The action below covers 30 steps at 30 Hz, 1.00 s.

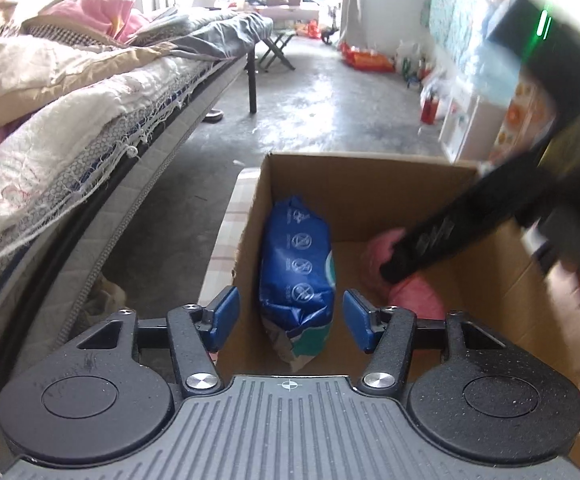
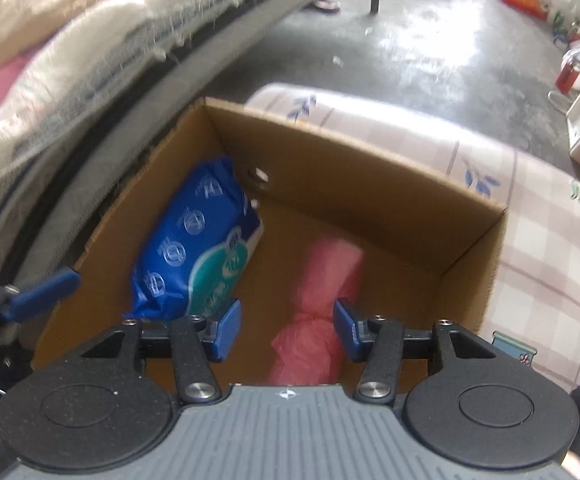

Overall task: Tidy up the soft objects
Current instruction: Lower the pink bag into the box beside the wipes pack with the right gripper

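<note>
An open cardboard box point(image 1: 370, 184) point(image 2: 370, 168) sits beside the bed. Inside, a blue and teal soft pack point(image 1: 296, 264) point(image 2: 194, 248) stands against the box's left wall. A pink plastic bag point(image 2: 326, 280) point(image 1: 414, 300) lies on the box floor to its right. My left gripper point(image 1: 292, 314) hovers open over the box with its blue pads on either side of the pack and clear of it. My right gripper point(image 2: 286, 326) is open above the near end of the pink bag, holding nothing. Its black housing point(image 1: 470, 216) hides part of the bag in the left wrist view.
A bed piled with quilts and pink pillows point(image 1: 70, 92) runs along the left. The box rests on a checked, flower-printed pad point(image 2: 530, 248). Beyond lie grey concrete floor point(image 1: 322, 92), a folding stool point(image 1: 278, 48), and bottles and bags along the right wall point(image 1: 418, 68).
</note>
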Tool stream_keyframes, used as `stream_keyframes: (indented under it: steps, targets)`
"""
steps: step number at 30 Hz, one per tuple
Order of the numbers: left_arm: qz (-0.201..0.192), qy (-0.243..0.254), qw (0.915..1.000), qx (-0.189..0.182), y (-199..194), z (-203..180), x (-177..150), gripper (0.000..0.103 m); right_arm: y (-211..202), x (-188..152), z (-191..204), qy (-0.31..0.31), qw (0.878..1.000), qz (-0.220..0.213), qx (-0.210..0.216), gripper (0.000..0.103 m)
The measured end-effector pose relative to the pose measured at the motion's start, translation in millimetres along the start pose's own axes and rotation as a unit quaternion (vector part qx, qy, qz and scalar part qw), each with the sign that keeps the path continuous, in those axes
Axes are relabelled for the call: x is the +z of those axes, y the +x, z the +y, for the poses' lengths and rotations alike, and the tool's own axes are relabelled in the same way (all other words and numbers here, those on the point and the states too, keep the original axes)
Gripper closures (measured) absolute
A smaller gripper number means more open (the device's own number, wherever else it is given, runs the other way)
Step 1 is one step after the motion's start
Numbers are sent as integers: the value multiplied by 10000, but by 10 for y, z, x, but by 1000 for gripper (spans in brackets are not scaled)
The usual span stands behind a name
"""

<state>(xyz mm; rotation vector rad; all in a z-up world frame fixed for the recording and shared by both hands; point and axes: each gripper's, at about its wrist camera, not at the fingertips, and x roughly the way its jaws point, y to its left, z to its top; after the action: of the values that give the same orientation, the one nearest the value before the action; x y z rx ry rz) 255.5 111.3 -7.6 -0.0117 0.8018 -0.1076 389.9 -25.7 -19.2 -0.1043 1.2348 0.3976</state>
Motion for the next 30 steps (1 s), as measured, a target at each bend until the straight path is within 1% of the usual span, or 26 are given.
stream_keyframes:
  steps: [2,5,8,9,11,12,13,14,15,16,18,19,20,21,23,24,25,26,28,30]
  targets:
    - [-157,-238,9996,-68,-89,78,13,37,68,10,67,-109,9998,123,-91,48]
    - [-326,-364,9988,80,-168,143,15,35,203,15,134,-222,9987,357,-281,48]
    - [-365,-391,9982,261,-146,191,32,35,358,10,178,-302,9967,573,-481,46]
    - [-344,-433,9981,263,-128,215,30,35,392,10,192,-333,9961,587,-568,42]
    - [-270,-512,9981,231,-76,268,27,35,433,15,212,-430,9950,554,-706,43]
    - [-237,-534,9980,241,-60,277,19,35,445,17,208,-451,9948,535,-737,46]
    - [-215,-545,9980,249,-42,300,19,35,450,18,196,-440,9944,520,-810,54]
    - [-209,-553,9979,260,-33,311,20,35,452,18,179,-448,9938,509,-877,57]
    - [-215,-564,9978,268,-32,346,19,35,456,22,154,-448,9934,519,-923,63]
    - [-223,-581,9977,269,-34,371,26,35,459,23,112,-373,9936,547,-912,64]
    - [-244,-646,9973,235,-49,414,23,35,453,43,65,-209,9945,590,-838,64]
    - [-249,-674,9972,225,-52,429,29,35,458,49,73,-207,9942,616,-856,61]
    - [-258,-693,9970,226,-65,429,13,35,475,54,91,-215,9937,651,-887,57]
    - [-257,-709,9969,229,-65,439,10,35,508,61,112,-248,9931,704,-906,49]
    - [-232,-733,9968,212,-56,455,0,35,564,55,148,-276,9921,659,-1031,50]
    - [-217,-749,9967,206,-51,463,-6,35,566,60,148,-203,9925,581,-1056,56]
    - [-202,-773,9966,195,-46,475,-10,35,545,82,131,-76,9938,477,-998,61]
    - [-196,-794,9965,164,-45,491,-12,35,513,113,72,108,9959,384,-813,62]
    - [-195,-835,9962,117,-53,516,-9,35,463,163,-33,642,9975,267,-111,62]
    - [-218,-863,9960,89,-63,534,0,35,457,190,-65,1024,9942,188,257,62]
